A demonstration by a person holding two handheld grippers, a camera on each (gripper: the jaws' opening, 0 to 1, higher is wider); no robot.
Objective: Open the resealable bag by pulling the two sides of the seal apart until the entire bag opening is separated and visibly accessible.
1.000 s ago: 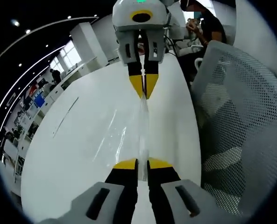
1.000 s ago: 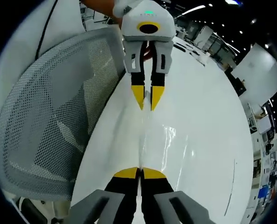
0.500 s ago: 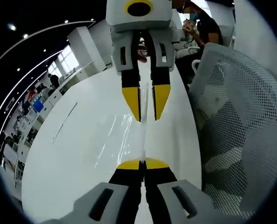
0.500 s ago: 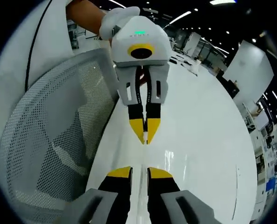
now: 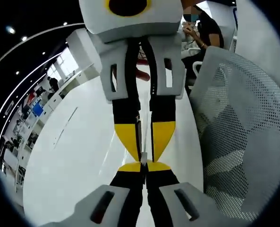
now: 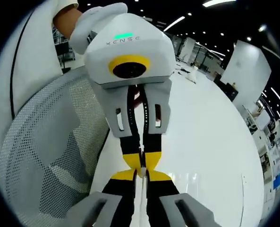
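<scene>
1. My left gripper [image 5: 143,166] has its fingers squeezed tight on the bag [image 5: 142,156], held up above the white bench [image 5: 73,156].
2. My right gripper [image 6: 136,175] fingers look narrow, nearly touching the bag's thin edge.
3. Next I think I pull the sides apart.

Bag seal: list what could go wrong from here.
1. The left gripper and right gripper meet tip to tip over the table; they may knock or pinch each other.
2. The clear bag shows only as a thin strip between the jaws, so a grip may catch both sides of the seal or slip.
</scene>
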